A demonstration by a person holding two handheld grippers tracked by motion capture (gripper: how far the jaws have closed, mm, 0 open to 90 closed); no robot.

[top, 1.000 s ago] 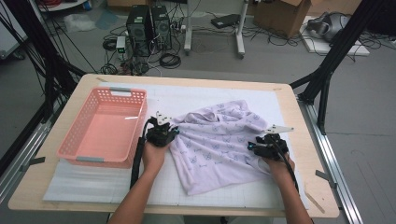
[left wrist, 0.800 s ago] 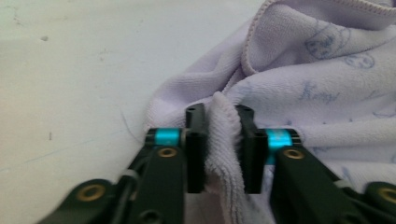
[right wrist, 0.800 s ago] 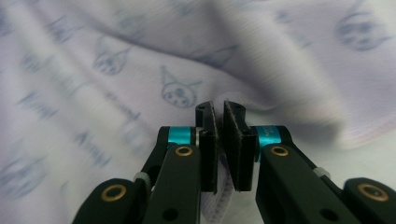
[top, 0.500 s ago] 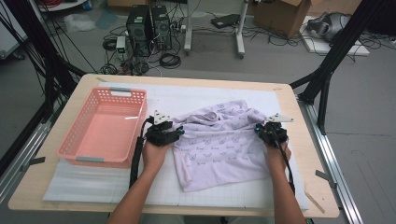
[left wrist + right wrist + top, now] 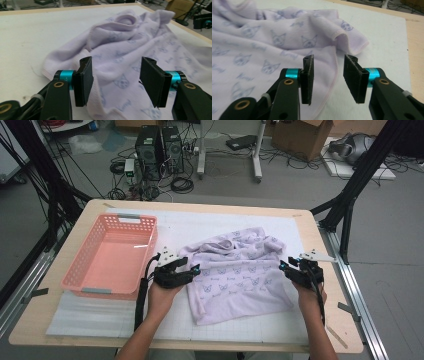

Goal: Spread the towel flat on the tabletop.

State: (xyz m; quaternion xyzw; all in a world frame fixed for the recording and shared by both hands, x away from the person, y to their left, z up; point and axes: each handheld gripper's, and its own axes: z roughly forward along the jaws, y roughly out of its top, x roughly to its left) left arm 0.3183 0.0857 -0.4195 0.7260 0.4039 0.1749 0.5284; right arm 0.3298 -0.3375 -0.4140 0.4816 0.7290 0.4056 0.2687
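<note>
A lilac cloth (image 5: 240,275) printed with small cat faces lies spread on the white mat, rumpled along its far edge. My left gripper (image 5: 192,269) sits at the cloth's left edge. In the left gripper view its jaws (image 5: 117,60) have just been opening and stand open over the cloth (image 5: 125,50), pads clear of the fabric. My right gripper (image 5: 285,266) is at the cloth's right edge. Its jaws (image 5: 329,57) have also just been opening, open above the hemmed border (image 5: 334,62) without pressing it.
An empty pink basket (image 5: 112,257) stands on the left of the table, close beside my left hand. The white mat (image 5: 200,227) covers most of the wooden table (image 5: 332,290). Computers and cables lie on the floor beyond the far edge.
Both grippers were shut on the cloth's side edges and now stand open, having let go. The right one moved away from me along the edge. The cloth lies flatter and squarer.
</note>
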